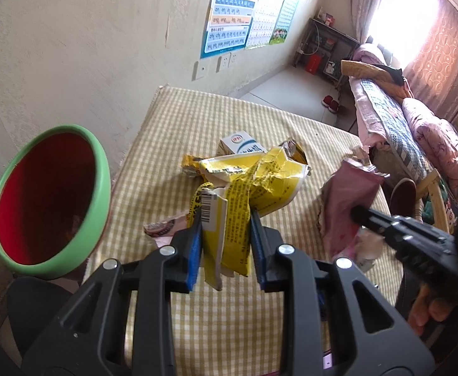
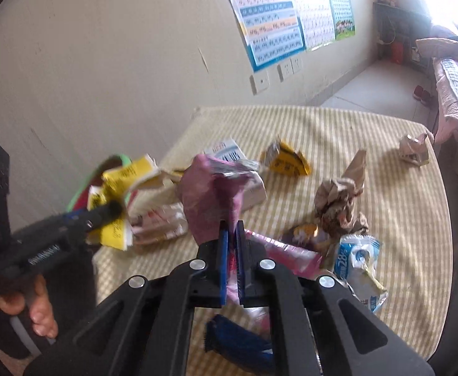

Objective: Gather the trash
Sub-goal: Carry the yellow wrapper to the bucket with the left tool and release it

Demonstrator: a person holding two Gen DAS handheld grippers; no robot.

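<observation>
My left gripper (image 1: 226, 219) is shut on a crumpled yellow wrapper (image 1: 247, 181) and holds it above the checked tablecloth (image 1: 197, 125), just right of a green bin with a red inside (image 1: 50, 197). My right gripper (image 2: 232, 228) is shut on a pink wrapper (image 2: 210, 188), lifted above the table; it also shows in the left wrist view (image 1: 348, 200). The left gripper and its yellow wrapper (image 2: 119, 194) appear at the left of the right wrist view, in front of the bin (image 2: 85, 188).
More trash lies on the table: a white and blue carton (image 1: 241, 144), a yellow packet (image 2: 288, 159), crumpled brown paper (image 2: 341, 200), a blue and white packet (image 2: 357, 260), pink bags (image 2: 288, 253), a small wad (image 2: 413, 150). A bed (image 1: 395, 119) stands at the right.
</observation>
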